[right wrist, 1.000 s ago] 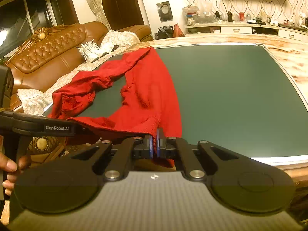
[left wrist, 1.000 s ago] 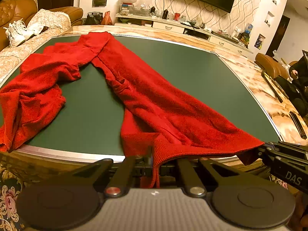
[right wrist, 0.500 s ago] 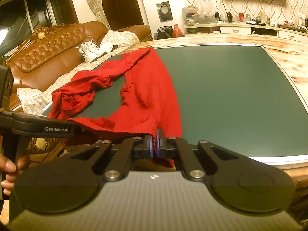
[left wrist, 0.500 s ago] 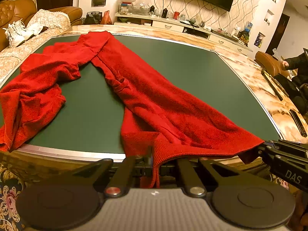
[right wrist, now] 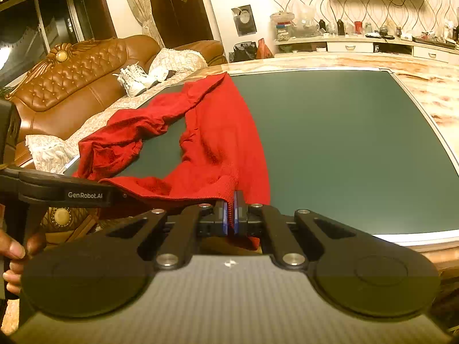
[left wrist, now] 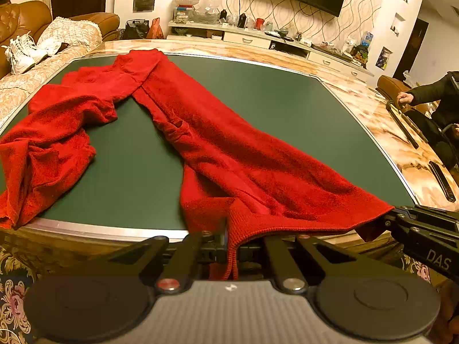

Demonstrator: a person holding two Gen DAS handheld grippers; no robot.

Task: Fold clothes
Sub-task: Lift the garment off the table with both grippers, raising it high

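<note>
Step in hand, as I read it: spreading the red sweater (left wrist: 229, 143) out flat before any fold gets made. Both grippers are clamped on its ribbed hem (left wrist: 287, 223) at the near edge of the green table (left wrist: 287, 109). The left gripper (left wrist: 231, 249) has its jaws pressed together w/ a bit of hem pinched between them, and the right gripper (right wrist: 230, 215) does the same w/ the other end of the hem, blue pads tight on the knit. The hem runs taut-ish between the two, just off the table's near edge.

Next move, prob.: pull the hem corners apart and toward the near edge so the body lies flat on the table, then deal w/ the bunched part. That calls for even tension on both sides and grips that don't slip (thick knit, so it should hold OK, but it can stretch if yanked).

The sweater itself: bright red, fuzzy knit, ribbed band at the hem. The body runs in a long diagonal strip from the table's near edge up to its far-left corner. From there a sleeve (left wrist: 57, 132) or side panel (can't tell which) doubles back along the table's left side in a crumpled heap, spilling slightly over that edge. Bare green table shows between the strip and the heap. Not flat yet, nothing folded.
</note>
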